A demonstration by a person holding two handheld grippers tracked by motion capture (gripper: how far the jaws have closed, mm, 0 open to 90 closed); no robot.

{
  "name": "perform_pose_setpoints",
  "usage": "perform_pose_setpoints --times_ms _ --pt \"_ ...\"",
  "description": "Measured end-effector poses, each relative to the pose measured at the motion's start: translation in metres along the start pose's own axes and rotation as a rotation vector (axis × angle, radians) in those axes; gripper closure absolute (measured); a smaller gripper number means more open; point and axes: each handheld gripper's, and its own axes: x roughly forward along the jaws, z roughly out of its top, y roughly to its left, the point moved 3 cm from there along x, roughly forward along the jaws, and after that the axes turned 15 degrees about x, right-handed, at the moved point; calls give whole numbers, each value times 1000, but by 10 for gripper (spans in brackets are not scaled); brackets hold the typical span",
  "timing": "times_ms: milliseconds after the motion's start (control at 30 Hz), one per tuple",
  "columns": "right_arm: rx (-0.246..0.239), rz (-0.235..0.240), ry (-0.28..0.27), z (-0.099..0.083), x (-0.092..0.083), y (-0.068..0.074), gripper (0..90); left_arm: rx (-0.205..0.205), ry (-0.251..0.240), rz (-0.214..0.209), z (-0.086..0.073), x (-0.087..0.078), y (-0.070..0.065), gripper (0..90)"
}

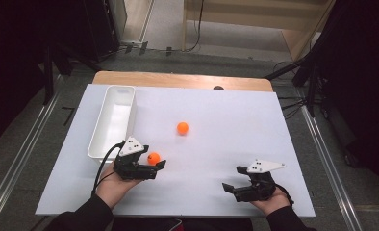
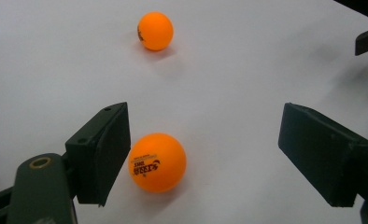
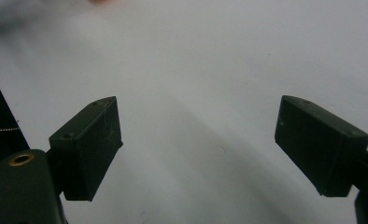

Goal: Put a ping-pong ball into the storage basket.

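Left tool (image 1: pixel 155 162) jaws apart around near orange ball (image 2: pixel 157 162), lower centre of its gripper view; ball close beside one jaw, other jaw well off, so no grip yet. Right tool (image 1: pixel 233 179) open, nothing between jaws, lower right of high view. Second orange ball (image 1: pixel 182 127) loose mid-tabletop (image 1: pixel 235 125). White bin (image 1: pixel 111 120), upper left, looks empty. Judged: both balls left to bin.

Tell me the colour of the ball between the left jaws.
Orange ball, clearest in the left gripper view.
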Motion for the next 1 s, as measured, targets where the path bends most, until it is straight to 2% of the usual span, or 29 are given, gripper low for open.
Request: perform_pose_setpoints --times_ms 67,200,400,500,700,1000 --pt "0 -1 0 0 0 0 134 7 -3 7 1 1 0 172" --pt "0 -2 0 0 0 1 134 -14 -16 32 3 4 3 172" --pt "2 -2 0 0 0 1 134 -13 8 47 1 9 1 172" --pt "5 -1 2 0 0 1 134 -33 15 55 -2 12 2 172" --pt "3 2 4 -1 0 2 134 -22 35 65 -9 17 0 172" --pt "-9 5 6 -1 0 2 134 -38 54 76 -15 20 4 172"
